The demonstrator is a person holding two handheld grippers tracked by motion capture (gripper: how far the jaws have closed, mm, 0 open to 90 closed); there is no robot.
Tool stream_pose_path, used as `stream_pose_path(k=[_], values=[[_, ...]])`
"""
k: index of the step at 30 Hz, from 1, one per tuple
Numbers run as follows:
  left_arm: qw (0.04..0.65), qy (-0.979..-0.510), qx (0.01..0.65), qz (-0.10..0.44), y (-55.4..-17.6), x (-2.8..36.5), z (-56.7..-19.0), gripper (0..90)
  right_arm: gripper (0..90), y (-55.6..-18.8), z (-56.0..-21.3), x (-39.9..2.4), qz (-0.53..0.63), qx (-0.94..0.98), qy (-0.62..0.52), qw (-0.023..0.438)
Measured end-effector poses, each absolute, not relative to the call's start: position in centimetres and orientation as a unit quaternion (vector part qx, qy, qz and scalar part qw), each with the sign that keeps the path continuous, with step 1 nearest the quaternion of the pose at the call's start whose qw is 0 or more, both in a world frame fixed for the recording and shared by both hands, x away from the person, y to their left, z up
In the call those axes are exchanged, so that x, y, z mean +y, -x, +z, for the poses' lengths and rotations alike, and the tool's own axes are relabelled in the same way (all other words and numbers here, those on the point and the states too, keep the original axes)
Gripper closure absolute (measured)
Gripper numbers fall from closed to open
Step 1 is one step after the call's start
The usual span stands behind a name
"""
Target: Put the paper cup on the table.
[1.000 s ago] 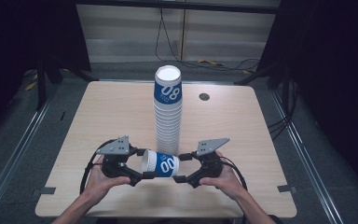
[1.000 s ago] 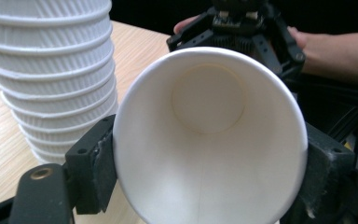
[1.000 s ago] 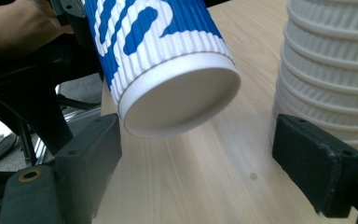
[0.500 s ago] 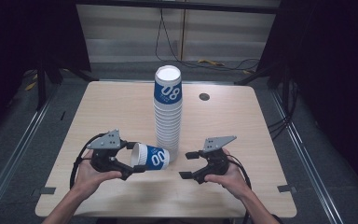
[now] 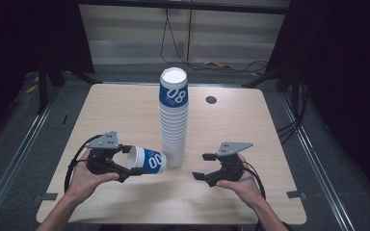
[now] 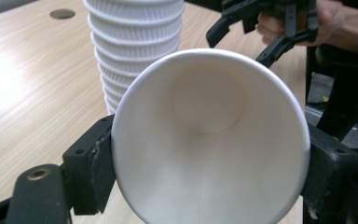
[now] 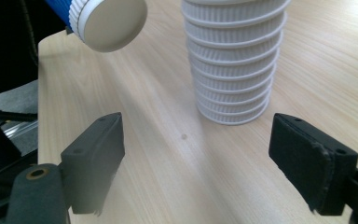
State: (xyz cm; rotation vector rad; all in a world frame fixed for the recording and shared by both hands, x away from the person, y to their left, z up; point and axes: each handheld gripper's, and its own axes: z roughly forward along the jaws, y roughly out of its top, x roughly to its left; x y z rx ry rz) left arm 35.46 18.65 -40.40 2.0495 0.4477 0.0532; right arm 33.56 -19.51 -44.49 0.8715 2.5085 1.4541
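The left gripper (image 5: pixel 134 163) is clamped on a single blue-sleeved white paper cup (image 5: pixel 147 160), one jaw pressing each side of the wall just behind the rim. That cup lies on its side in the air, low over the pale wooden table (image 5: pixel 101 110), just left of the foot of the tall stack of ribbed white paper cups (image 5: pixel 173 122) with one blue-sleeved cup on top. Its long axis runs roughly level across the table: open mouth toward the left hand (image 5: pixel 84 180), flat base toward the stack and the other hand (in the left gripper view you look straight down into the cup (image 6: pixel 209 140), all the way to its round bottom).

The right gripper (image 5: pixel 204 167) sits on the far side of the stack's foot, near the front edge, and holds nothing. Its jaws have just been opening and stand well apart, with only bare tabletop between them; the right gripper view shows the cup's base (image 7: pixel 114 21) up and off to one side, and the stack's lowest rims (image 7: pixel 233 70) ahead.

So the cup belongs wholly to the left hand, and the right hand (image 5: pixel 245 185) is the farther one, with the stack standing between. I'd judge the next move turns on that level axis: before the cup can stand on the table or nest anywhere, the left wrist has to swing it upright, and the base pointing at the stack leaves little room to do it without a nudge.
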Motion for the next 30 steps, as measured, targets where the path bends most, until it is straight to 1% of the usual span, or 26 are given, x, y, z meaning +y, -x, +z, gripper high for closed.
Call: stream_pose_path(k=[3, 8, 12, 13, 17, 22, 27, 30], values=[[0.496, -0.847, 0.191, 0.024, -35.4, 19.0, -40.4, 19.4, 17.8, -33.4, -44.4, -19.7, 0.477, 0.827, -0.292, 0.062], [0.488, -0.843, 0.223, 0.045, -35.9, 20.1, -40.3, 19.3, 17.7, -32.8, -44.3, -20.6, 0.481, 0.818, -0.305, 0.079], [0.486, -0.84, 0.236, 0.053, -36.2, 20.5, -40.3, 19.3, 17.7, -33.0, -45.1, -21.1, 0.477, 0.815, -0.319, 0.078], [0.479, -0.841, 0.243, 0.064, -36.3, 20.7, -40.3, 19.3, 17.7, -33.1, -45.2, -21.1, 0.476, 0.815, -0.322, 0.079], [0.469, -0.841, 0.257, 0.081, -36.8, 21.0, -40.0, 19.2, 17.7, -33.1, -45.0, -21.1, 0.479, 0.811, -0.325, 0.085], [0.46, -0.843, 0.265, 0.088, -37.6, 21.1, -39.5, 19.0, 17.9, -33.1, -45.0, -21.4, 0.477, 0.81, -0.33, 0.087], [0.445, -0.84, 0.295, 0.099, -38.7, 21.5, -39.6, 18.2, 17.1, -33.1, -45.1, -21.5, 0.474, 0.81, -0.333, 0.09], [0.438, -0.842, 0.3, 0.099, -39.3, 21.6, -39.9, 18.1, 17.9, -33.1, -45.1, -21.3, 0.472, 0.813, -0.33, 0.088]])
